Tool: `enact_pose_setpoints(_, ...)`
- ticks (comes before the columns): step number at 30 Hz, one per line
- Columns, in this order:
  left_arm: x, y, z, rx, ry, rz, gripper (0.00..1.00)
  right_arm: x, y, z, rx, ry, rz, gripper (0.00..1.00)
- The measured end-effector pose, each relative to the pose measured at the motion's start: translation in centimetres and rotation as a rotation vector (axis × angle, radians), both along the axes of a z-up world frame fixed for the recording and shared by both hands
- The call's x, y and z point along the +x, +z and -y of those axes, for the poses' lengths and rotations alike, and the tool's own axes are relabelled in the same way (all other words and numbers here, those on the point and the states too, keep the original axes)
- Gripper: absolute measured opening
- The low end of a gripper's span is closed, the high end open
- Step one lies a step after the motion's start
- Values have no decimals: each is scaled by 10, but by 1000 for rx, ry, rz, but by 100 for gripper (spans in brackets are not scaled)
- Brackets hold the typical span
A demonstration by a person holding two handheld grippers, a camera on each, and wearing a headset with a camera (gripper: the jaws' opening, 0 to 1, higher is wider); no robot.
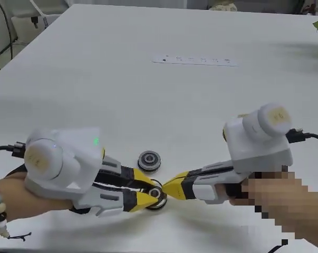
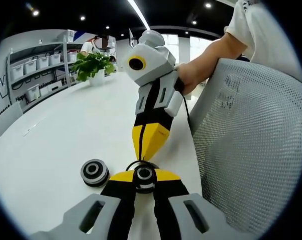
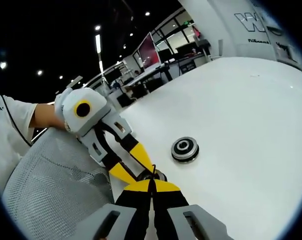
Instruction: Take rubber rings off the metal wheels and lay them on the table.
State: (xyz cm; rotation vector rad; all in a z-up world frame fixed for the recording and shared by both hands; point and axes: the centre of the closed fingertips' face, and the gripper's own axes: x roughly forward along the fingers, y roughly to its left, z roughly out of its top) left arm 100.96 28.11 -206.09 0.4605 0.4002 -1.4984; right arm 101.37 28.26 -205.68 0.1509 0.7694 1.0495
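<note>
- We count two wheels, a loose wheel (image 1: 149, 161) and a clamped wheel (image 1: 156, 194), just apart, both close to the table's (image 1: 148, 95) near edge.
- Two grippers meet tip to tip. The left gripper (image 1: 150, 193) has its jaws partly spread, gripping the clamped wheel.
- The right gripper's (image 1: 168, 190) jaws are pinched together on the ring (image 2: 133, 164), a thin black arc standing off the rim.
- We see wide bare tabletop beyond, with a power strip (image 1: 194, 60) well away and a mesh chair (image 2: 251, 150) at the near edge.
</note>
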Motion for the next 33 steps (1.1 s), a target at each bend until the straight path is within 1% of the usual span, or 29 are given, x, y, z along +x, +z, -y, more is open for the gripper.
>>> enact_pose_setpoints(3, 1, 2, 0, 9, -7, -2, 8, 1, 0, 1, -17, 6, 18, 0)
enact_pose_setpoints(4, 3, 5, 1, 0, -3, -2, 9, 1, 1, 2, -15, 3, 18, 0)
enact_pose_setpoints(5, 6, 11, 2, -25, 9, -3, 11, 3, 2, 3, -7, -5, 16, 0)
enact_pose_setpoints(6, 7, 14, 2, -37, 12, -5, 11, 4, 3, 4, 0, -11, 14, 0)
enact_pose_setpoints(8, 7, 20, 0, -51, 8, -8, 12, 4, 4, 5, 4, -20, 11, 0)
enact_pose_setpoints(9, 7, 22, 0, -51, 0, -4, 14, 5, 4, 5, 3, -21, 12, 0)
enact_pose_setpoints(10, 6, 25, -2, -53, -13, 6, 18, 5, 4, 6, 2, -25, 13, 0)
enact_pose_setpoints(11, 6, 27, -3, -60, -10, 5, 24, 5, 4, 7, 2, -28, 13, 0)
enact_pose_setpoints(12, 7, 30, -3, -70, -6, 3, 31, 6, 5, 8, 4, -31, 14, 0)
enact_pose_setpoints(13, 6, 34, -4, -79, -3, -12, 39, 7, 5, 9, 4, -34, 14, 0)
enact_pose_setpoints(14, 6, 36, -5, -82, -2, -16, 43, 7, 5, 9, 5, -38, 16, 0)
enact_pose_setpoints(16, 4, 41, -7, -82, -19, -3, 47, 8, 7, 9, 9, -43, 16, 0)
enact_pose_setpoints(18, 1, 46, -9, -82, -33, 3, 49, 8, 8, 10, 13, -45, 16, 0)
enact_pose_setpoints(21, -2, 53, -13, -85, -45, 8, 58, 9, 9, 10, 13, -46, 19, 0)
enact_pose_setpoints(22, -2, 55, -14, -87, -47, 6, 62, 9, 10, 10, 13, -47, 21, 0)
enact_pose_setpoints(23, -3, 57, -15, -88, -49, -5, 64, 9, 10, 10, 13, -46, 21, 0)
enact_pose_setpoints(25, -6, 61, -17, -84, -57, -17, 69, 9, 12, 10, 15, -46, 23, 0)
enact_pose_setpoints(26, -7, 63, -18, -82, -61, -14, 71, 9, 12, 10, 15, -46, 24, 0)
enact_pose_setpoints(27, -7, 65, -20, -79, -70, 1, 72, 10, 13, 10, 15, -47, 26, 0)
enact_pose_setpoints(30, -7, 69, -26, -56, -78, 12, 75, 11, 15, 12, 16, -55, 36, 0)
enact_pose_setpoints(31, -7, 70, -28, -55, -76, 13, 77, 11, 16, 12, 16, -57, 37, 0)
enact_pose_setpoints(33, -8, 74, -34, -54, -67, 1, 82, 13, 17, 13, 14, -61, 44, 0)
